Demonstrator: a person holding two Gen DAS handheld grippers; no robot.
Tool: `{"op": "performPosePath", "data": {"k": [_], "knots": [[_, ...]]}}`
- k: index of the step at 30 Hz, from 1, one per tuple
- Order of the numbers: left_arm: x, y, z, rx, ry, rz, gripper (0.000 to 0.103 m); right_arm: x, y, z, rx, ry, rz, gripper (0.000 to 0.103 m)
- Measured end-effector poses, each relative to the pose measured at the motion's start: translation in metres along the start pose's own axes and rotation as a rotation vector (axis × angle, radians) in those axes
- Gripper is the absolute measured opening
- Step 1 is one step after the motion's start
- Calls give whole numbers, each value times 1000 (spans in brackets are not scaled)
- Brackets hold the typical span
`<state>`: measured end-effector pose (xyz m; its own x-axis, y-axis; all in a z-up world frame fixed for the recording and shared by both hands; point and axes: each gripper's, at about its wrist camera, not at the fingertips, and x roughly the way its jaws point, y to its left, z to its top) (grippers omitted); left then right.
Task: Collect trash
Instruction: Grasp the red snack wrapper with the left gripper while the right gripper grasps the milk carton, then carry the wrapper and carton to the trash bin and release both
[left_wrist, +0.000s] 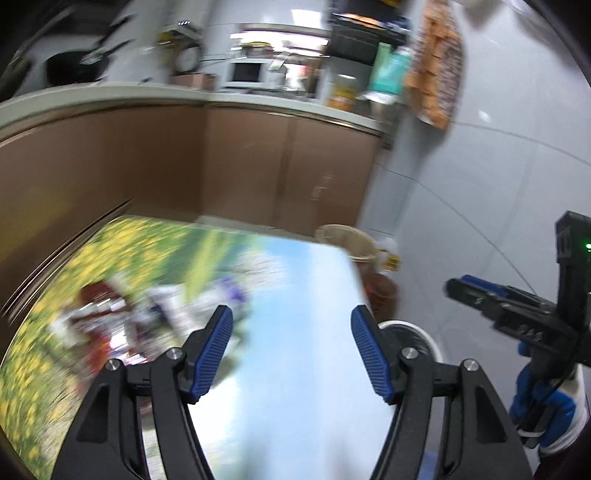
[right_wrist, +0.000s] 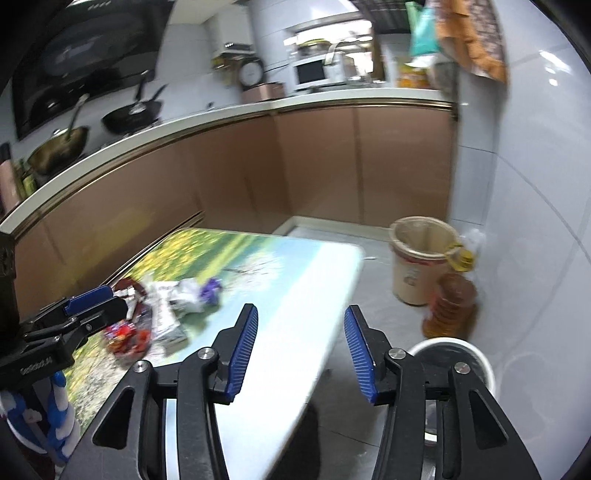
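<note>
The left gripper hangs above the bench, its jaws spread wide with nothing between them; in the right wrist view it shows from the side, just above the trash. The right gripper is also spread wide and empty, poised over the bench's right edge, and in the left wrist view it appears off to the right, held by a hand in a blue-and-white glove.

The trash lies in a loose pile on the left part of the bench — crumpled white wrappers, a red packet and a purple scrap. In the left wrist view the pile is badly blurred, left of the left gripper's fingers.

On the floor to the right of the bench stand a beige bin, a bottle of amber liquid just beside it, and a white-rimmed pail nearer the camera. Behind, a brown cabinet carries pans and a microwave.
</note>
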<state>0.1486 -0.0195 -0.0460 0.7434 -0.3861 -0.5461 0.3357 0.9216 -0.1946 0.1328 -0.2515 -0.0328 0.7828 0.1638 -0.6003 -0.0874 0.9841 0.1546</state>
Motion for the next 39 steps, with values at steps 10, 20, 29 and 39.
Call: {"op": "performPosePath", "data": {"k": [10,20,29,39], "knots": [[0,131,-36,-193,81,212,64,88,107,0,-160,156,205,60],[36,153,-42,-202,184,188,36,187,185,-7,-274,349,322,60],[42,163,-49,-251,208,137,18,233,202,-12,-310,468,350,59],[21,154,-52,-270,169,99,9,239,205,-20,-335,504,351,40]]}}
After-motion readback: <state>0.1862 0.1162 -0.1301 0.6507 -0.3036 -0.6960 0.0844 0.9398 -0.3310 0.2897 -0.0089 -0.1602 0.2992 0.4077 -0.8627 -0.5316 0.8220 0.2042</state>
